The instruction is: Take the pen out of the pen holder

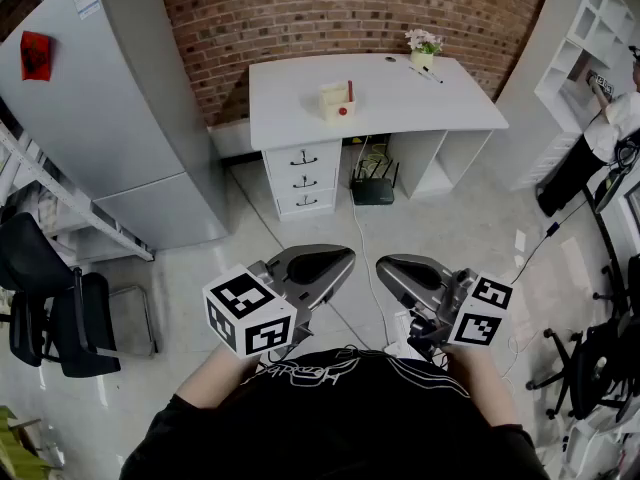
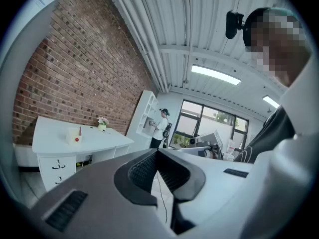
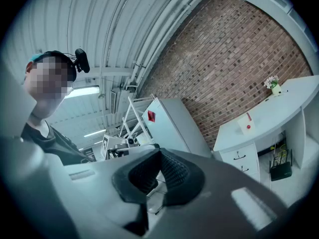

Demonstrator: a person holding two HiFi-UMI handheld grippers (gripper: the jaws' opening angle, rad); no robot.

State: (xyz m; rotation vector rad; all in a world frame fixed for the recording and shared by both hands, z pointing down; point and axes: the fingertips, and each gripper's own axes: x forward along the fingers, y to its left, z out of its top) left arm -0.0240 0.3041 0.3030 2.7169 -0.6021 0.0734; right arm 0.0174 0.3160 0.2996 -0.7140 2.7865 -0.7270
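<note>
Left gripper and right gripper clenched on nothing; pen sits in pen holder at twelve o'clock.

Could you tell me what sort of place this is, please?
Probably an office or lab workroom: a white desk with drawers against a red brick wall, a black office chair, and white wall shelving.

Rough brick wall, smooth matt wht desk, glossy floor.

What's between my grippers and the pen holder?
Head view: bare floor crossed by a thin cable, then the desk with its drawer unit. The pen holder stands on the desk, beyond the left gripper and right gripper.
</note>
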